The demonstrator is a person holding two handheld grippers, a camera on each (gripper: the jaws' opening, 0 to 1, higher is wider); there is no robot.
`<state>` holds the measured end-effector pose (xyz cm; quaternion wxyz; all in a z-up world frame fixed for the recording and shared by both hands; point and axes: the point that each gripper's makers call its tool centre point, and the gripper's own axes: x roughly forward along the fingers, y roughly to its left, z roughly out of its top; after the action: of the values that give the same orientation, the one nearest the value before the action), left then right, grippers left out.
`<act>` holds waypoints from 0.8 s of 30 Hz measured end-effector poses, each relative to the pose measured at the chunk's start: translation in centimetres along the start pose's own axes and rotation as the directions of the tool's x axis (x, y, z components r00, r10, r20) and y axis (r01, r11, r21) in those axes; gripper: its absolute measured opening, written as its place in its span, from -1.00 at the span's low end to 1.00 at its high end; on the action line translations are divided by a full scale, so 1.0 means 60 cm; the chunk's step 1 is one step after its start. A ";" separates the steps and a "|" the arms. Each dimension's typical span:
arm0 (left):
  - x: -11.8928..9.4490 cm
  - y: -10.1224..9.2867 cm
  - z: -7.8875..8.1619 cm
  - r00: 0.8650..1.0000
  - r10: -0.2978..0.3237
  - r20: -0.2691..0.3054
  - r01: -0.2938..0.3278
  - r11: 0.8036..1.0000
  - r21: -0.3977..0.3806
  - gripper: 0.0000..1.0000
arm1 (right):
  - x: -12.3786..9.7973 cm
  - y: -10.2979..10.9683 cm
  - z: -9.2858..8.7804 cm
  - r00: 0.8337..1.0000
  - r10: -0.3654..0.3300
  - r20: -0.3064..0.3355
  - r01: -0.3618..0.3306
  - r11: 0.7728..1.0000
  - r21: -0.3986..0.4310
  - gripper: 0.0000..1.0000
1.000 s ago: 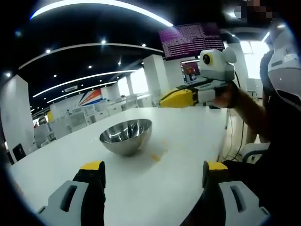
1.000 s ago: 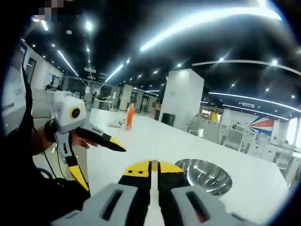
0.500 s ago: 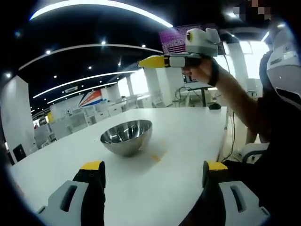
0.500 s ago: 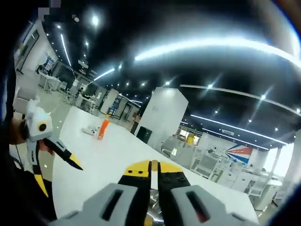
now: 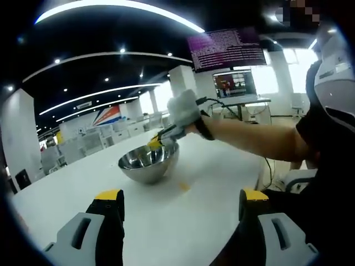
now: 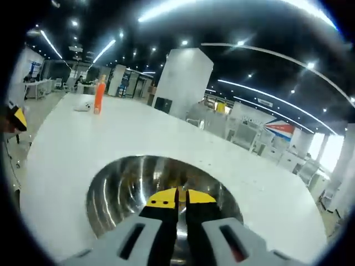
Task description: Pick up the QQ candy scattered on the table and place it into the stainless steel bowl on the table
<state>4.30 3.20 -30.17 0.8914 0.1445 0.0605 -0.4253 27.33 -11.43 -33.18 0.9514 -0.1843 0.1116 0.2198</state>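
The stainless steel bowl (image 5: 148, 160) stands on the white table (image 5: 222, 160). A small orange QQ candy (image 5: 184, 187) lies on the table just right of the bowl. My left gripper (image 5: 181, 195) is open, low over the near table edge, with nothing between its fingers. A person's arm reaches in from the right, and the right gripper (image 5: 157, 143) has its yellow tips at the bowl's rim. In the right gripper view, the right gripper (image 6: 181, 197) is shut right over the bowl's hollow (image 6: 127, 183). I see no candy between its tips.
An orange bottle (image 6: 99, 95) and a small white object (image 6: 83, 106) stand far off on the table. The table's edge (image 5: 260, 177) runs close to the person's body on the right. A monitor (image 5: 233, 86) stands beyond the table.
The right gripper has come down from high above the table to the bowl's mouth. The left gripper and the bowl have stayed put.
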 end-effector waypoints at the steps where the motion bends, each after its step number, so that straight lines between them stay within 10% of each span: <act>1: 0.000 0.001 -0.001 1.000 0.002 -0.002 -0.002 1.000 0.001 0.71 | 0.003 -0.001 -0.010 1.000 -0.004 -0.010 0.004 1.000 0.005 -0.91; 24: -0.004 -0.010 0.010 1.000 -0.001 0.003 0.001 1.000 0.011 0.71 | -0.017 -0.023 0.015 0.998 -0.021 0.065 0.012 0.990 0.144 -0.76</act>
<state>3.69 2.84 -29.67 0.8905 0.1488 0.0568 -0.4262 27.15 -12.58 -31.64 0.9672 -0.1090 0.0938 0.2094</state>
